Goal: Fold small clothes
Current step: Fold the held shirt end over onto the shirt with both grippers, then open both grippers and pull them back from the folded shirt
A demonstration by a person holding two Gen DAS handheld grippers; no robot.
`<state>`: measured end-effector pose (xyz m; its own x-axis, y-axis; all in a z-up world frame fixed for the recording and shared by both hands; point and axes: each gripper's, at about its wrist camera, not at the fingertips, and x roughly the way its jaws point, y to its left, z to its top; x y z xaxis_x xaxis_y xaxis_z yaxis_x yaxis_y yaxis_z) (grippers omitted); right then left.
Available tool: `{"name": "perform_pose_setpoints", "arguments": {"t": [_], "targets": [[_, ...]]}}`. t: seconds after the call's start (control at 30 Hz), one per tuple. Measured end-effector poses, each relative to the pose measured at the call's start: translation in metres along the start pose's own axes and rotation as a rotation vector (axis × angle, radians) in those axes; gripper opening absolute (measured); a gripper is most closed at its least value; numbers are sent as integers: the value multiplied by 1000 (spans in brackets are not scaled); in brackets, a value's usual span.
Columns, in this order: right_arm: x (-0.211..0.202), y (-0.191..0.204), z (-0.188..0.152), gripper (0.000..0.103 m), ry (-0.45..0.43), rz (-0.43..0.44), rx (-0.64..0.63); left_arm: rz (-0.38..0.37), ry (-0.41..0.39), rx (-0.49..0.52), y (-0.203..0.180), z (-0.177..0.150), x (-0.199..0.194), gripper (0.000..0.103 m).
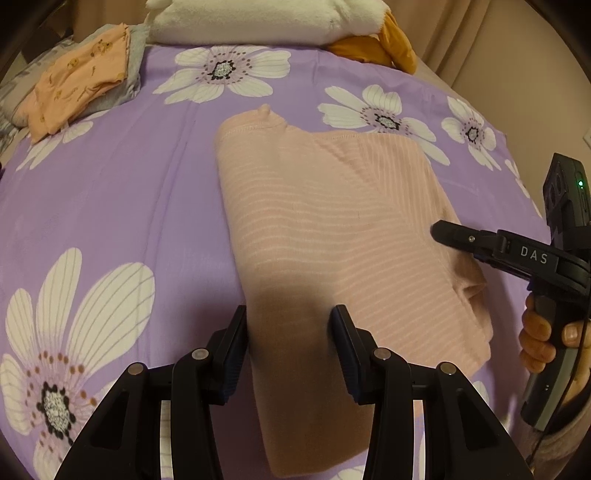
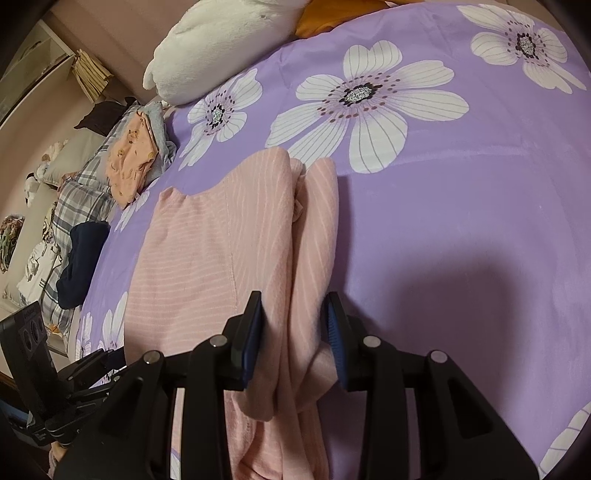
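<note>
Both tongs, left [image 1: 290, 332] and right [image 2: 293, 332], gape spread over the pink striped garment [image 1: 332, 236], whose long axis runs away across the bed [image 1: 129, 192]

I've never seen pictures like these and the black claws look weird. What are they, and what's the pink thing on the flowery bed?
They're two hand-held grabbers, each carrying a camera, so each picture looks out along one tool's fingers. The left gripper and the right gripper are both open, holding nothing yet. Between their fingers lies a pink striped top, partly folded, on the purple flowered bedspread. In the left view you can see a person's hand holding the right tool. Further back sit a peach folded garment and a white plush toy.
</note>
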<state>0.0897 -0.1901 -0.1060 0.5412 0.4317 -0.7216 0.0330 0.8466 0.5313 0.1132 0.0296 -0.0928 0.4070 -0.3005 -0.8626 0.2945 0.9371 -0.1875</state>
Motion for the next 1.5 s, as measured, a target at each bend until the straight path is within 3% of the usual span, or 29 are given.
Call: {"name": "perform_pose_setpoints", "arguments": {"t": [0.67,1.27,1.5], "targets": [[-10,-5,-5,36,-14,-12,16,4,6,-2,-2,-17,-7,43],[-42,-21,-12,36,-53,-107,22,18,24,-10,6,-31,-18,43],[-62,-5,-21,37,-93,-50,-44,28,21,-27,7,-34,-26,43]]}}
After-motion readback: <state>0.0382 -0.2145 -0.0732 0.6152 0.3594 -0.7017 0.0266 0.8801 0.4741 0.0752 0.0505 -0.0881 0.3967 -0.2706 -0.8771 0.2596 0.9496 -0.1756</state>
